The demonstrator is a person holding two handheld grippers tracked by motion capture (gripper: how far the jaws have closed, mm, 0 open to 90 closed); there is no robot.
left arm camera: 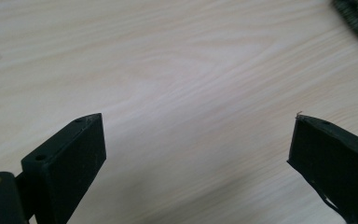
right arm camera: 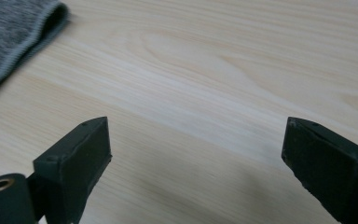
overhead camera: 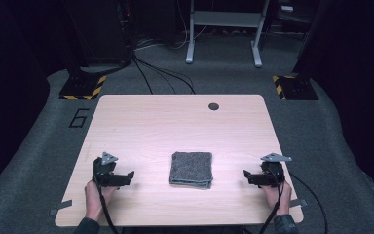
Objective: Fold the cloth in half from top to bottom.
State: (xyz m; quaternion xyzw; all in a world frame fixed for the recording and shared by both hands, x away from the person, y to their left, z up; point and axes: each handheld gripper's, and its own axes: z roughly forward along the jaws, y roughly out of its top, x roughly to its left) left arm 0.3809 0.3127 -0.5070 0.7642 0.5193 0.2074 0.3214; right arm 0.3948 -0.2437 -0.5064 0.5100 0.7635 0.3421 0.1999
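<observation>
Both the left gripper point(overhead camera: 126, 176) and right gripper point(overhead camera: 249, 175) stand wide open and empty, flanking the folded grey towel point(overhead camera: 191, 169) lying mid-table point(overhead camera: 175, 122), where a careless pass could, I judge, snag an edge and undo the fold

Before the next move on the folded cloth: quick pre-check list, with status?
1. Folded grey cloth lies flat mid-table, between the two grippers: ok.
2. Left gripper jaws wide apart, nothing between them: ok.
3. Right gripper jaws wide apart, nothing between them: ok.
4. Both grippers clear of the cloth, bare table under each: ok.
5. Cloth edges squared up after folding: near edge looks slightly uneven, cannot tell.
6. Cables clear of the cloth: ok.
</observation>
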